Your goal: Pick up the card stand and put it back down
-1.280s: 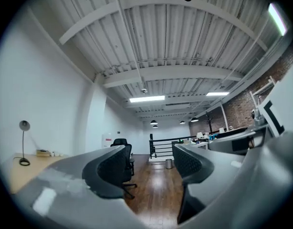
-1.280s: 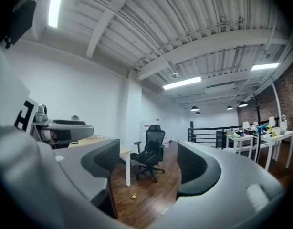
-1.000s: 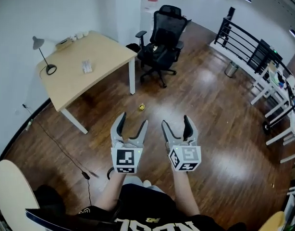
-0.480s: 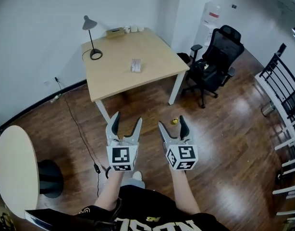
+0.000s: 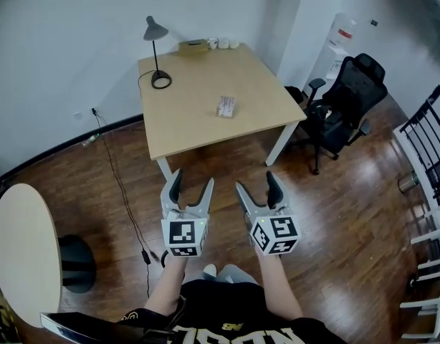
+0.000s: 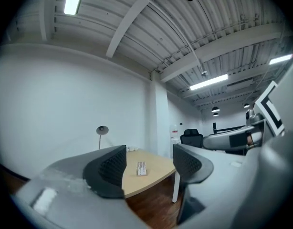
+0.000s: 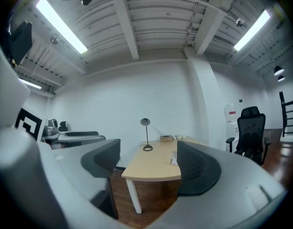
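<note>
Well ahead of both tools, the small clear card stand (image 5: 226, 107) sits on the pale wooden surface (image 5: 184, 124). The left hand-held gripper (image 5: 193, 178) and right hand-held gripper (image 5: 256, 181) hang side by side above the dark wooden floor (image 5: 342, 213), jaws partly apart, empty.

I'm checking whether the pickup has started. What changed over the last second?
The head view swung toward the table, which went from upper left to straight ahead; the office chair slid right. Nothing was grasped or released. The left gripper and right gripper stay open, empty, side by side; the card stand sits untouched on the table.
</note>
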